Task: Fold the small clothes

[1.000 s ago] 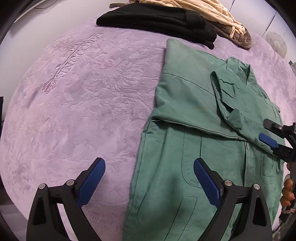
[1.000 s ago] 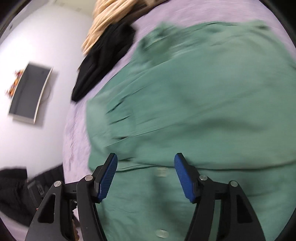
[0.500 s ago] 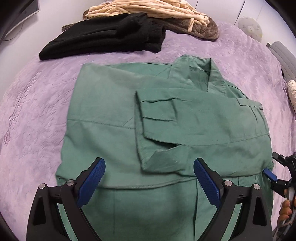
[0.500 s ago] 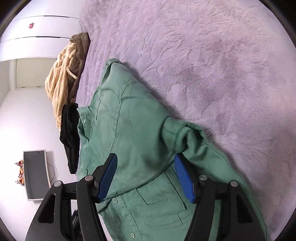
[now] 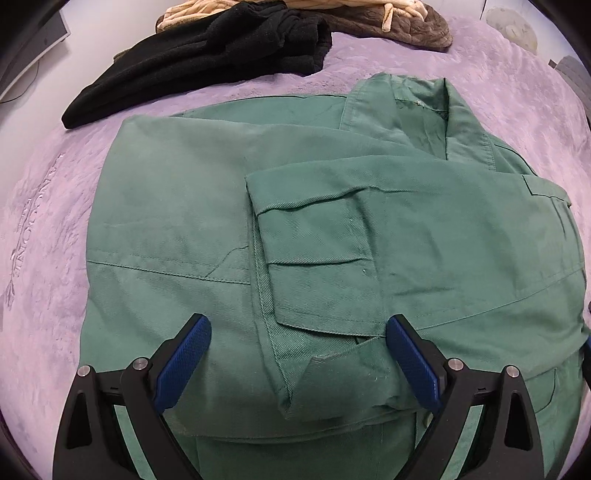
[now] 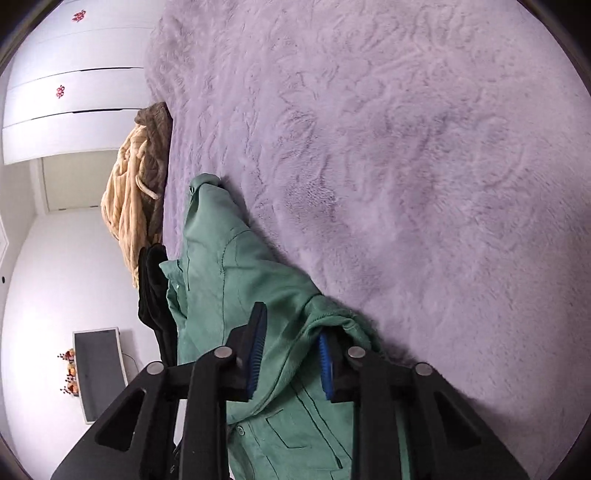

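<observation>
Both tools look alike: matte black plastic frames with triangular cut-outs in the arms behind the jaws. The left gripper (image 5: 297,365) carries bright blue pads (image 5: 183,360) with a fine cross-hatched grip texture. The right gripper (image 6: 290,358) has the same ribbed blue pads (image 6: 256,350). Round silver screws (image 6: 221,351) sit at the pivots just behind each jaw.

Shirt (image 5: 177,206) lies flat on the blanket (image 5: 48,295), one sleeve (image 5: 424,236) folded across its front. Black garment (image 5: 207,55) sits at 11 o'clock behind it (knit bundle (image 5: 406,18) further back at 12).
</observation>
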